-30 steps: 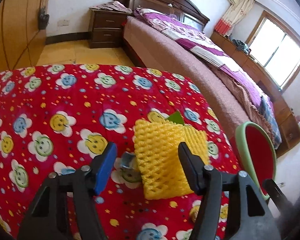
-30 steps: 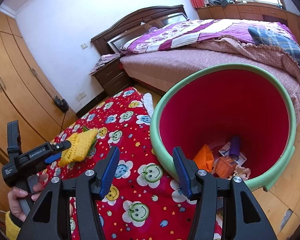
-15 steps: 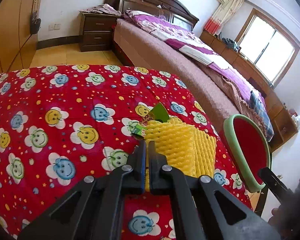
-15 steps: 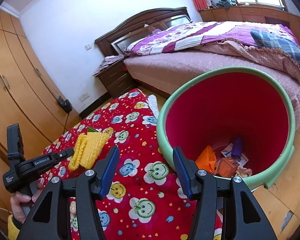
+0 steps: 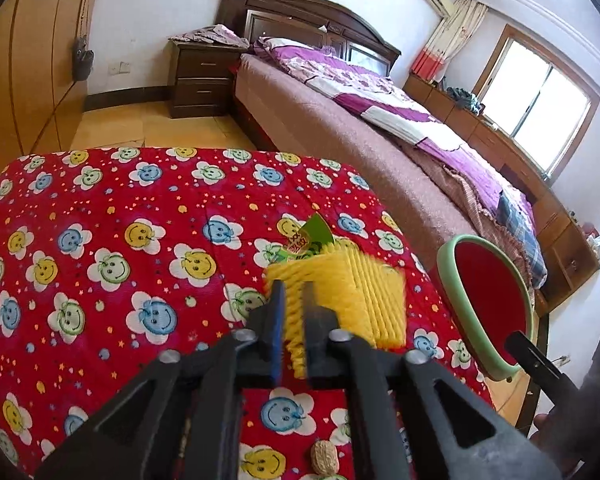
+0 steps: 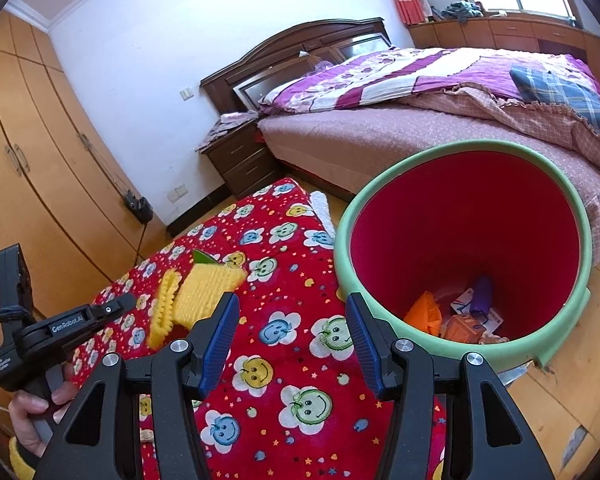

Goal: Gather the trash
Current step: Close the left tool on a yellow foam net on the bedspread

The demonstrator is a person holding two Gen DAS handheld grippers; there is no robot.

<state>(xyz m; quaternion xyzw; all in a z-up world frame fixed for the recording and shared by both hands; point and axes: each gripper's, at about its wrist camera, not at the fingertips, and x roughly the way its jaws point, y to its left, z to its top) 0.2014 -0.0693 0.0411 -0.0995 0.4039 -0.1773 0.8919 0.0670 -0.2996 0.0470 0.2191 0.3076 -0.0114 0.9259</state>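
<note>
A yellow foam net [image 5: 356, 300] is pinched at its near edge by my left gripper [image 5: 292, 292]; the jaws are opening slightly, and the pads still press on the foam. In the right wrist view the yellow foam net [image 6: 208, 292] hangs just above the red tablecloth from my left gripper [image 6: 112, 310]. A green wrapper [image 5: 304, 240] pokes out behind the net. My right gripper [image 6: 292, 320] is open with nothing between its fingers, next to the rim of the red bin [image 6: 342, 248] with a green edge.
The red bin [image 5: 448, 280] stands off the table's right edge and holds an orange scrap [image 6: 424, 314] and a purple item [image 6: 482, 290]. A peanut [image 5: 325, 456] lies near the left gripper. A bed [image 5: 380, 128] and a nightstand [image 5: 200, 80] lie beyond the table [image 5: 100, 240].
My left gripper went from open around the yellow net to shut on its edge, then rose a little with it. The right gripper stayed where it was.
</note>
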